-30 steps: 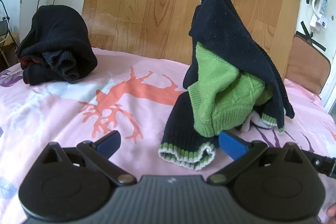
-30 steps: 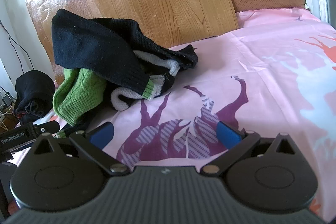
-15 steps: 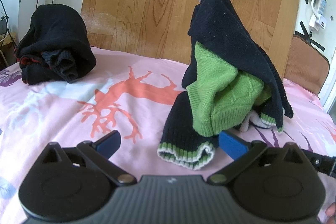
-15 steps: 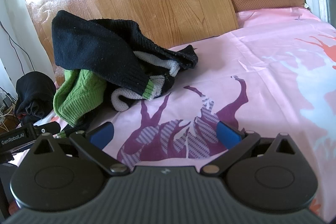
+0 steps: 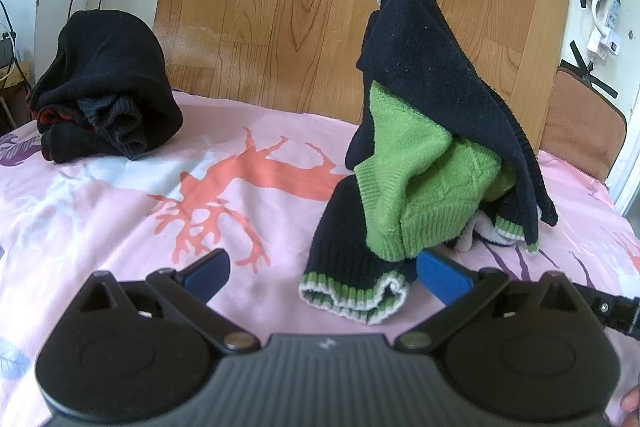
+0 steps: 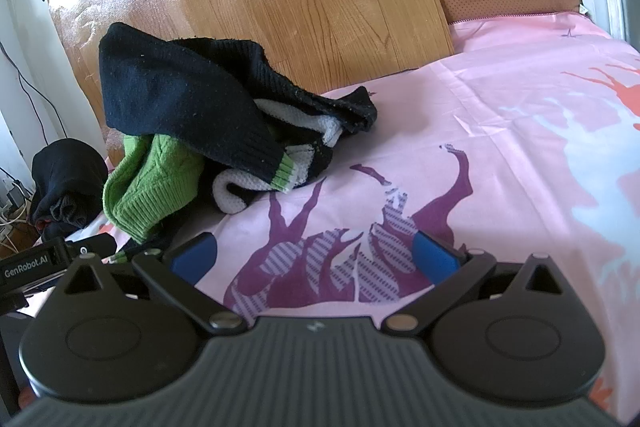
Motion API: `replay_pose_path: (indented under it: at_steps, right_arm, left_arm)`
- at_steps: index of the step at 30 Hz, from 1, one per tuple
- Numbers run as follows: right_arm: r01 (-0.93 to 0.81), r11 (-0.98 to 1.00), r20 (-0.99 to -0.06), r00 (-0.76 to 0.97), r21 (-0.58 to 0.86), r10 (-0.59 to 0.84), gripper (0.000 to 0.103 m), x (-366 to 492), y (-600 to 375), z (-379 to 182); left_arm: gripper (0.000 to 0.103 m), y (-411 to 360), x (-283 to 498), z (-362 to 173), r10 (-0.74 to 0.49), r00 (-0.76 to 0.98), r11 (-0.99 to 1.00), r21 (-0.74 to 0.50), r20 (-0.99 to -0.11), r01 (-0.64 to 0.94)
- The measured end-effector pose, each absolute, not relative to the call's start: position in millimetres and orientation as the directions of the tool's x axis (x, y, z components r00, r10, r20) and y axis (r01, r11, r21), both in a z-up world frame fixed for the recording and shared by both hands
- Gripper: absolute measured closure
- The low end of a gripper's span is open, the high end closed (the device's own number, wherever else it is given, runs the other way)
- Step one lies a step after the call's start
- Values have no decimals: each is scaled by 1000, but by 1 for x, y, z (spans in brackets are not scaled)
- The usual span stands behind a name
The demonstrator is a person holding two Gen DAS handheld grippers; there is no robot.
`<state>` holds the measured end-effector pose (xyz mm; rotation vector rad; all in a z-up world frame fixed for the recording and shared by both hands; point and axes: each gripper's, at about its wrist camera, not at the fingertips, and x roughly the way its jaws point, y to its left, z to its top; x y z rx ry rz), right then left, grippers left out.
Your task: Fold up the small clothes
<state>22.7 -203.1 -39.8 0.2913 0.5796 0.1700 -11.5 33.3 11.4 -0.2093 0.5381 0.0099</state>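
While both grippers gape wide and empty, the heaped sweater (image 5: 432, 147) stands at one o'clock, nearer the left gripper (image 5: 322, 269) than the right gripper (image 6: 314, 257).

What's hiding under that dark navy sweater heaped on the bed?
Under the navy sweater a green knit piece pokes out, and some white knit shows. How far they continue inside the heap is covered.
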Motion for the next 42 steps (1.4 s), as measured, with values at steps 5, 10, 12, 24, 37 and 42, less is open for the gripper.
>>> replay_pose_path:
  at_steps: [5,10,12,24,37,42]
  right_arm:
    - [-76,945,-513,824,317,239,0,23,-203,-40]
    - [-76,945,-513,824,318,239,0,23,-203,-40]
    - [-76,945,-513,824,318,239,0,23,-203,-40]
    - [-77,945,-512,825,318,240,0,23,-203,-40]
    - [-77,945,-512,825,319,240,0,23,-203,-40]
    - [-77,945,-512,825,319,240,0,23,-203,-40]
  left_arm:
    - [0,34,-12,12,-49,862,978,-198,-505,-60]
    - [0,34,-12,12,-50,862,978,-198,-505,-60]
    - [0,34,-12,12,-50,862,978,-199,-505,-59]
    - [0,35,-13,13,-52,863,978,-199,-502,-57]
    - [0,35,-13,13,-52,864,978,-199,-501,-56]
    - [0,35,-13,15,-53,866,978,-201,-497,-55]
